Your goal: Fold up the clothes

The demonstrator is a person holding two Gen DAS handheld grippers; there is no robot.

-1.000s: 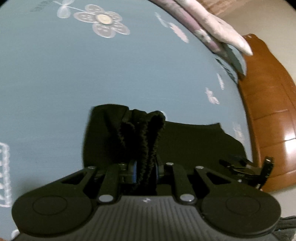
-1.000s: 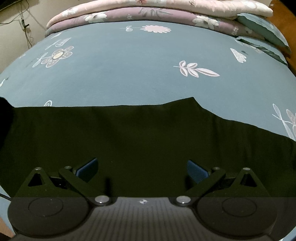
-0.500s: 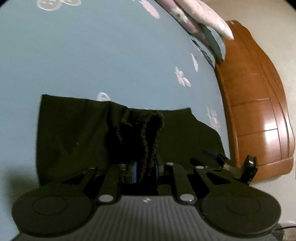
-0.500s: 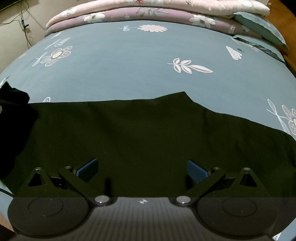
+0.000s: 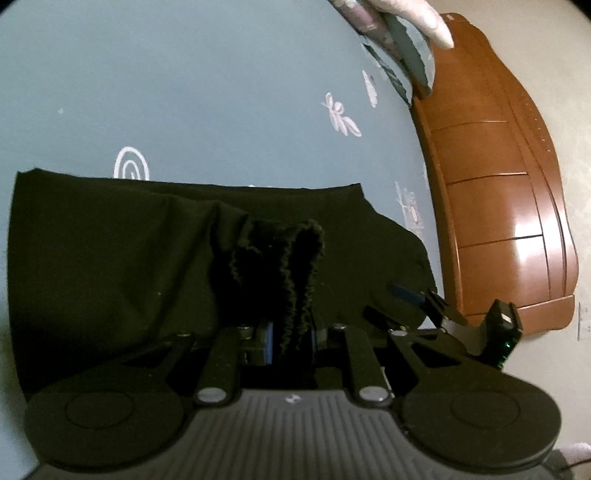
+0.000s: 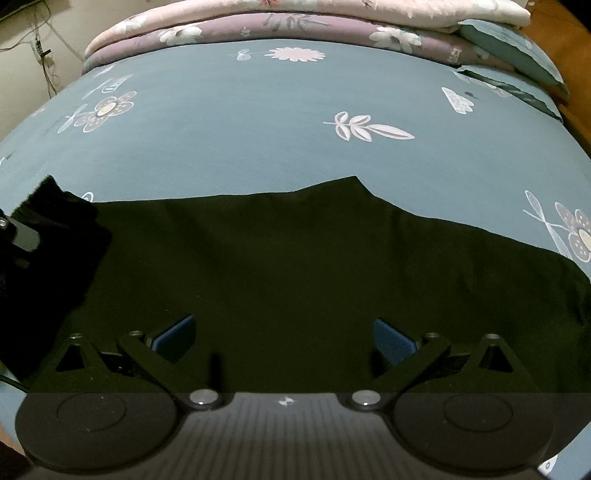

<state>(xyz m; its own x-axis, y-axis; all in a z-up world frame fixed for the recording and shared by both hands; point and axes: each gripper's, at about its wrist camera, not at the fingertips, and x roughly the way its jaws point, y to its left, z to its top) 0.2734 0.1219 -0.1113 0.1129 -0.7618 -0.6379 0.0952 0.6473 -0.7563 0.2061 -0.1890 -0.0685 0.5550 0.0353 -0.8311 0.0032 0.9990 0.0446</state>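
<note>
Left tool [image 5: 291, 339] first: we see it clamped on a bunched, ribbed edge of the black garment [image 5: 110, 258], with the blue pads pressed close on either side of the fold that stands up between them. From that pinch the cloth runs away in soft creases toward the far edge of the garment. Our right tool [image 6: 284, 336] has its blue pads [image 6: 391, 341] spread wide apart, and nothing sits between them; it is low over the middle of the garment, though we cannot tell whether it touches the cloth.

We find the garment spread out on the bed [image 6: 258, 122], lying mostly flat near the bed's front edge. In the right wrist view its far edge runs across the sheet and rises to a small peak right of centre. At the left edge of that view we see the lifted, bunched part of the cloth beside a piece of the left tool.

We see a blue sheet printed with white flowers and leaves covering the bed. Folded pink and lilac quilts [image 6: 295, 22] are stacked along the bed's far edge. A glossy brown wooden board [image 5: 509, 192] curves along the bed's right side in the left wrist view, where the right tool also shows near the garment's right corner.
</note>
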